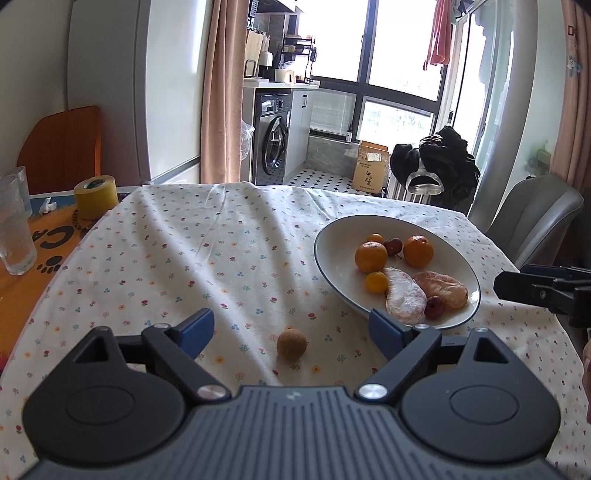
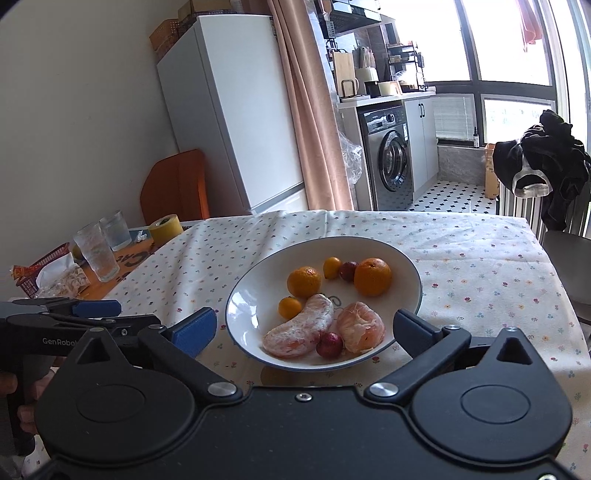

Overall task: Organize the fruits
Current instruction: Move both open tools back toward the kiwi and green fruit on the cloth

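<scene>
Place: lived-in home, dining corner open to a laundry balcony
Appliances: white fridge (image 2: pixel 236 110); front-loading washing machine (image 2: pixel 389 158) under a white cabinet top
Furnishings: counter under a floral tablecloth (image 1: pixel 177 258); pink curtain (image 2: pixel 310 110); orange chair (image 1: pixel 62 144)
Household signs: plate (image 2: pixel 255 295) of fruit; drinking glasses (image 2: pixel 98 251); red garment (image 1: pixel 439 33) hung at the window

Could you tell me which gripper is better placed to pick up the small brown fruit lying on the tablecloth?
Left gripper: it is open and the brown fruit sits between its fingers; the right gripper faces the plate.
</scene>
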